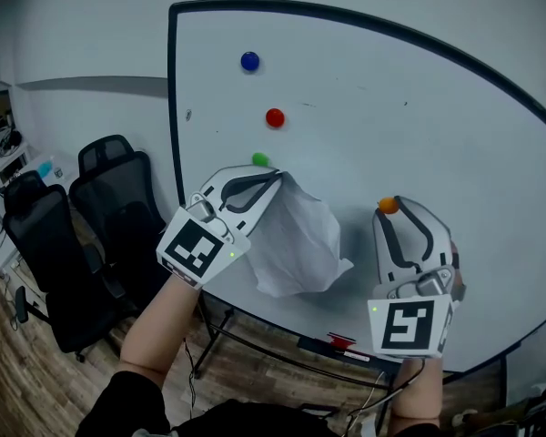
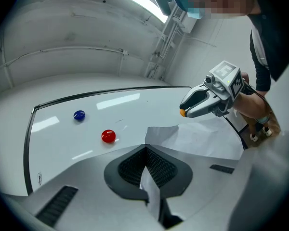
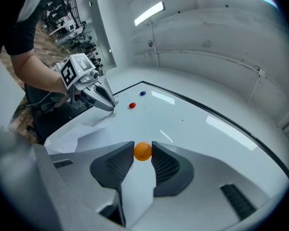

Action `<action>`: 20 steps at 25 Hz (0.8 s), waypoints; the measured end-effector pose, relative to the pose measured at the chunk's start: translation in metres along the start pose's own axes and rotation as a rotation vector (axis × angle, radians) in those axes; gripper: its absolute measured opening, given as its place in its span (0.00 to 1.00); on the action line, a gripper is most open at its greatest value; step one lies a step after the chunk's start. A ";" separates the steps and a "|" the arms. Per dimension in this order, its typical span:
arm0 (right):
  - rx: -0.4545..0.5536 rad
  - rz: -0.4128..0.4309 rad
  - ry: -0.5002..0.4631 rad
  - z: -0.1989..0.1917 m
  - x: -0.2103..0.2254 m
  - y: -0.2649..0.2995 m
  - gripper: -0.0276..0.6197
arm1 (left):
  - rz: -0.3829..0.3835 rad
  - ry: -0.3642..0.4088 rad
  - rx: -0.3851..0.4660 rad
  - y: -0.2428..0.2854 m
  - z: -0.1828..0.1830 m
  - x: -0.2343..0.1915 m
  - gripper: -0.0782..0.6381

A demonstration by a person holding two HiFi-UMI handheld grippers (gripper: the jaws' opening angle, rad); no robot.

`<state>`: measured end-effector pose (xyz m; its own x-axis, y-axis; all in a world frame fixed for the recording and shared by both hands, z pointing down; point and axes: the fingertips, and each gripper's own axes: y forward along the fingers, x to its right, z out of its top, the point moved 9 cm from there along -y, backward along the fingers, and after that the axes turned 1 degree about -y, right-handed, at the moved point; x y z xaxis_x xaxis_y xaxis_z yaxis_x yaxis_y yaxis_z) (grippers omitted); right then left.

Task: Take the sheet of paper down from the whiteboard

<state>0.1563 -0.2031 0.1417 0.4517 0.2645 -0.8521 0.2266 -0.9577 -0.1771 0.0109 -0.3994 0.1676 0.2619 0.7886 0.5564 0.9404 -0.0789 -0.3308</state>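
Nearest the head camera: left forearm (image 1: 155, 326) coming up from the bottom edge, carrying the left hand-held gripper (image 1: 273, 177). It slants up and right toward the whiteboard (image 1: 437, 135). Jaws are fully together on the top left corner of the sheet of paper (image 1: 300, 239). The sheet hangs crumpled from that pinch, in front of the board's lower middle, just below the green magnet (image 1: 260, 159).

Right hand-held gripper (image 1: 393, 211) sits lower right, pointing up at the board, beside the sheet and apart from it. Jaws are wide but clamped on the orange magnet (image 1: 388, 206).

Left gripper view only: a sliver of paper running back between the closed pads (image 2: 166, 167), and the right unit seen side-on with the orange magnet at its tip.

Right gripper view only: both pads touching the orange magnet. Can't tell if it's off the board.

Head view only: office chairs (image 1: 109, 198) left of the board, and a red item (image 1: 341, 340) at the board's bottom edge.

Blue magnet (image 1: 249, 61) and red magnet (image 1: 274, 117) sit upper left on the board, clear of the sheet.
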 end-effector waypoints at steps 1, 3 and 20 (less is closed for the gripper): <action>-0.002 -0.001 0.002 -0.001 0.001 0.001 0.23 | 0.000 0.003 0.003 -0.003 0.002 -0.001 0.12; -0.006 -0.001 0.009 -0.005 0.003 0.003 0.23 | 0.005 0.003 -0.002 -0.008 0.001 -0.001 0.12; -0.068 -0.016 0.050 -0.028 0.008 0.015 0.23 | 0.024 -0.038 -0.028 -0.030 -0.016 0.016 0.12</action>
<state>0.1872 -0.2120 0.1464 0.4901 0.2862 -0.8233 0.2915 -0.9440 -0.1547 -0.0100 -0.3943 0.1987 0.2764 0.8087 0.5192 0.9398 -0.1146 -0.3219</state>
